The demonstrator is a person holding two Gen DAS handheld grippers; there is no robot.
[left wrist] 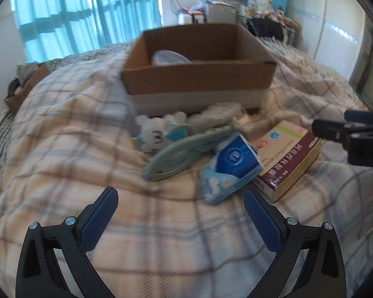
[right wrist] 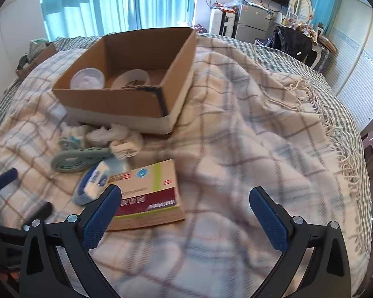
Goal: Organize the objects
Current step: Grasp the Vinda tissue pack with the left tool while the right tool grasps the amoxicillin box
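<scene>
The right gripper [right wrist: 185, 213] hangs wide open and empty; the flat maroon-and-cream cardboard medicine box [right wrist: 146, 196] lies just ahead, touching its left finger, long axis running roughly across the gap; the left gripper [left wrist: 180, 214], also wide and empty, sits nearer the blue-and-white tissue packet [left wrist: 230, 168]; farthest ahead stands the open brown cardboard box [right wrist: 112, 104], likely the destination.

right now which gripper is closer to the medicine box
Right. The right gripper hovers open just above the medicine box, one finger overlapping its near corner. The left gripper, also open, sits farther back, with the blue tissue pack between it and the box.
</scene>
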